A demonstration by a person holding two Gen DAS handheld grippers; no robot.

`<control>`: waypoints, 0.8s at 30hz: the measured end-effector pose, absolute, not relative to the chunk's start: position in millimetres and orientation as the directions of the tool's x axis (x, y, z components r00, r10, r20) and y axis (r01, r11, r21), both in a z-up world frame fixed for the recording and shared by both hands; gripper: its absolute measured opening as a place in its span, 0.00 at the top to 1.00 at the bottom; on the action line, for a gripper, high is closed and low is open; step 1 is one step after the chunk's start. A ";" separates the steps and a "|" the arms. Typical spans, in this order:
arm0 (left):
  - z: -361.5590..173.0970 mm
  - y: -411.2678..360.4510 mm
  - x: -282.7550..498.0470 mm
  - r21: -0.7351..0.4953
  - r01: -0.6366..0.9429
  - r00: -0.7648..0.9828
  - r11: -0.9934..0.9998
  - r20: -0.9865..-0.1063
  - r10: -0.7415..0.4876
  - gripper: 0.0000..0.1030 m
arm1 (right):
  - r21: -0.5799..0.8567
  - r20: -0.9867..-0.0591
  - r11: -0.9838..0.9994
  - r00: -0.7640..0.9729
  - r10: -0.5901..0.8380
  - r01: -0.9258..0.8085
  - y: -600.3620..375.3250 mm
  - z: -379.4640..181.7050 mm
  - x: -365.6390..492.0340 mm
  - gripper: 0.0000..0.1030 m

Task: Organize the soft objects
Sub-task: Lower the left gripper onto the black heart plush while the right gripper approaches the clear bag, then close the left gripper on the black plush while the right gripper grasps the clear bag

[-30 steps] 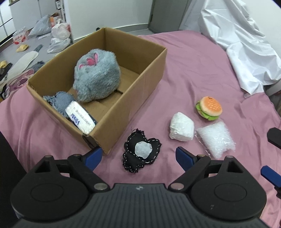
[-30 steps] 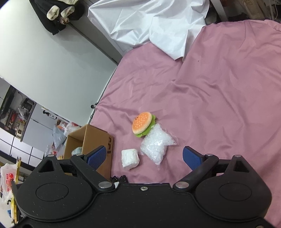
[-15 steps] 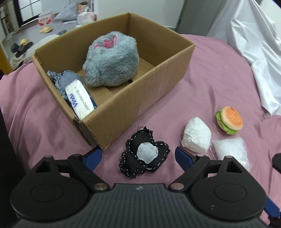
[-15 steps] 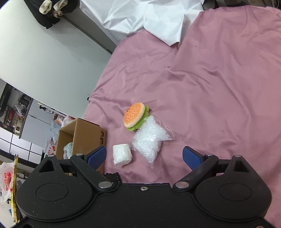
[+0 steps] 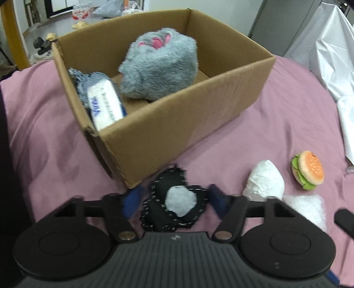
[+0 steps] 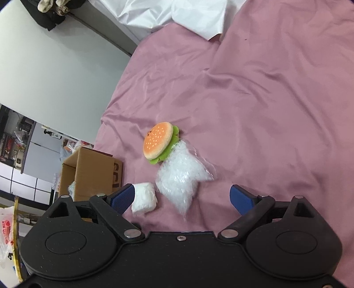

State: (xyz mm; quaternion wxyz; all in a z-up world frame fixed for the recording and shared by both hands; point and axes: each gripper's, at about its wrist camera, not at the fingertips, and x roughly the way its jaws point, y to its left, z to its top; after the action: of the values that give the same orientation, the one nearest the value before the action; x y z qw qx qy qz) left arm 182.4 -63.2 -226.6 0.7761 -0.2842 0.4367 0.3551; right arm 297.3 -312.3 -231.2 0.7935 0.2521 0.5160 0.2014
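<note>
A black stitched fabric piece with a grey patch (image 5: pixel 174 203) lies on the pink cloth between the fingers of my left gripper (image 5: pixel 174 199), whose jaws stand narrowed on either side of it. The cardboard box (image 5: pixel 199 115) just beyond holds a grey plush (image 5: pixel 159 64), a tissue pack (image 5: pixel 104 104) and a blue-grey cloth (image 5: pixel 88 79). A white wrapped bundle (image 5: pixel 264 181), a burger plush (image 5: pixel 307 170) and a clear bag (image 5: pixel 307 208) lie to the right. My right gripper (image 6: pixel 182 197) is open above the clear bag (image 6: pixel 181 177), bundle (image 6: pixel 143 197) and burger (image 6: pixel 158 141).
A white plastic sheet (image 5: pixel 331 55) covers the back right of the pink cloth (image 6: pixel 265 99). The box (image 6: pixel 93 170) stands left of the loose items. Bags and clutter lie on the floor beyond the table edge (image 5: pixel 84 13).
My left gripper has moved forward and down over the black fabric piece and its fingers have closed in around it. The right gripper has drifted closer to the clear bag.
</note>
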 end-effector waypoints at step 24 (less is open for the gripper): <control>-209.8 -51.3 162.5 -0.211 -0.749 0.399 0.628 -0.900 0.174 0.75 | 0.545 -0.763 0.837 0.381 0.522 -0.057 -301.3 -233.7 303.8 0.68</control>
State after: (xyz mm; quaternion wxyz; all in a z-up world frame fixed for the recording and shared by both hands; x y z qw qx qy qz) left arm 162.5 -51.3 -209.8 0.7758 -0.3125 0.4605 0.2974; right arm 303.8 -301.3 -233.7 0.8009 0.2211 0.5263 0.1809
